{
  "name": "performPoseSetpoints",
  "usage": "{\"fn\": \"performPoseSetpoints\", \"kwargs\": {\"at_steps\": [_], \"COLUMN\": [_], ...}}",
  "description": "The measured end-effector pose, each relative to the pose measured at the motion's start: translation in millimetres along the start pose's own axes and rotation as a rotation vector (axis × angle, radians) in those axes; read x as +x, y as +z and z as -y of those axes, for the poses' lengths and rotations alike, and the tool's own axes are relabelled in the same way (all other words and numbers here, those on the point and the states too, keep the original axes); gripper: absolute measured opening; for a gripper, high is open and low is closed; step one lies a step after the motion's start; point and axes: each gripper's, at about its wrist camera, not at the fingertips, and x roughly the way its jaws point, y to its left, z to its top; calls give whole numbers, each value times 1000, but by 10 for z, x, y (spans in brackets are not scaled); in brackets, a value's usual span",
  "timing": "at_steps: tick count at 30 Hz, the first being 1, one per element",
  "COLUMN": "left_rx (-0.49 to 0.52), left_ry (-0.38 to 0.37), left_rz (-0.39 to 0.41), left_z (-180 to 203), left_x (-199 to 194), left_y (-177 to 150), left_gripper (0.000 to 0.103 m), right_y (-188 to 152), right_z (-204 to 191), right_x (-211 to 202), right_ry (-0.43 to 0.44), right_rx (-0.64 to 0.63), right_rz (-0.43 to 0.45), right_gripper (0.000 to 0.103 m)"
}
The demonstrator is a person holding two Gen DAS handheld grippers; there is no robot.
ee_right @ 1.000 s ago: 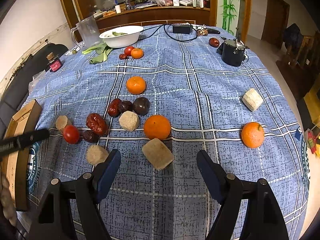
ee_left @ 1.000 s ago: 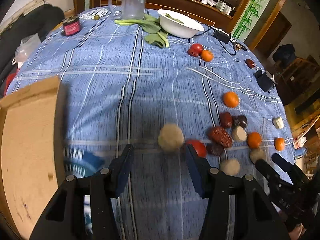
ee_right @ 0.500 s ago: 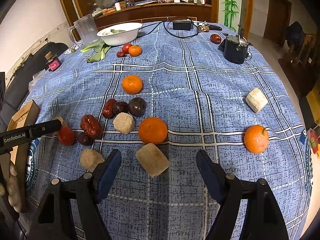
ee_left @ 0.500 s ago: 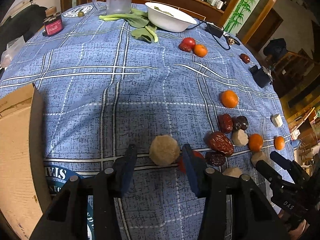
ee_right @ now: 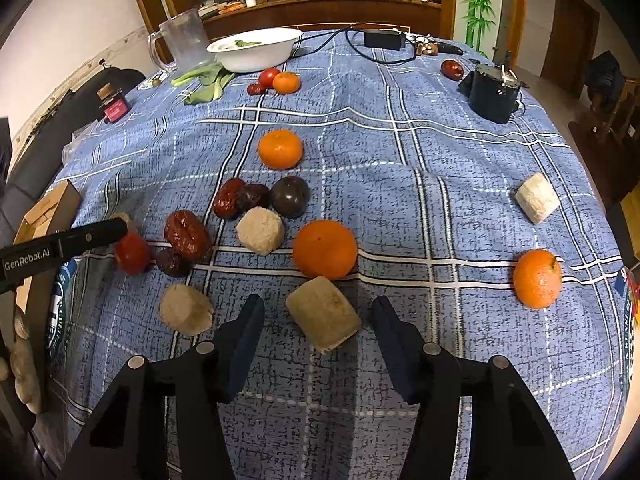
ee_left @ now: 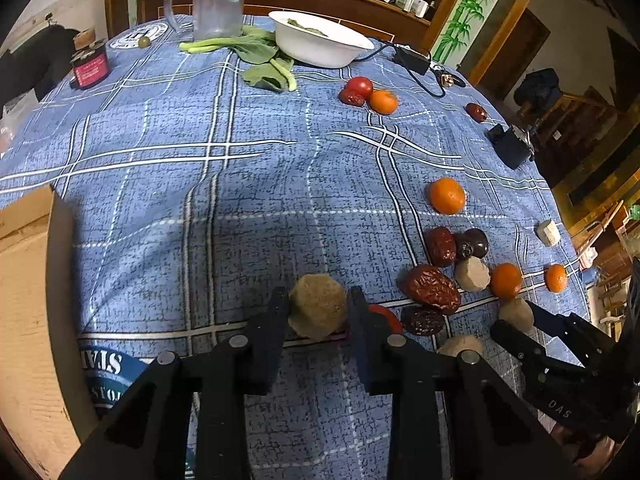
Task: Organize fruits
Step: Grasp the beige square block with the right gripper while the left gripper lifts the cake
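Note:
On the blue checked cloth, my left gripper has its jaws closing, and both pads touch a round beige peeled chunk. A tomato peeks out behind the right finger. In the right wrist view my right gripper is closing around a beige block, with gaps on both sides. Beyond it lie an orange, another beige chunk, red dates and a dark plum. The left gripper's finger reaches in from the left.
A cardboard box stands at the near left. At the back are a white bowl, a clear pitcher, greens and a red jar. A black device and more oranges lie to the right.
The left gripper came forward and down over the round beige chunk and its jaws narrowed onto it. The right gripper's jaws narrowed around the beige block while it stayed in place.

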Motion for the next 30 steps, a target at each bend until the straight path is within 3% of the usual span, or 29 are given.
{"fn": "performPoseSetpoints", "kwargs": {"at_steps": [2,5,7,8,20,24,30], "left_rx": [15,39,39,35,3,-30,-93], "left_ry": [15,46,53,54,63,64,113], "left_rz": [10,17,18,17,79,117,172], "left_z": [46,95,94,92,91,-30,-441], "left_x": [20,20,15,10,-365,-618,-1063], "left_y": [12,9,-5,-12,-140,-181,-255], "left_gripper": [30,31,31,31,27,27,27], "right_y": [2,-4,-13,-17,-113,-96,40], "right_z": [-27,-58,-41,-21,-18,-187,-750], "right_x": [4,5,-7,-17,-262,-389,-511], "right_ry": [-2,-18,-31,-25,2,32,138], "right_rx": [-11,-26,-28,-22,0,-28,-116], "right_rz": [2,4,7,7,22,47,78], "right_gripper": [59,51,39,38,38,38,38]}}
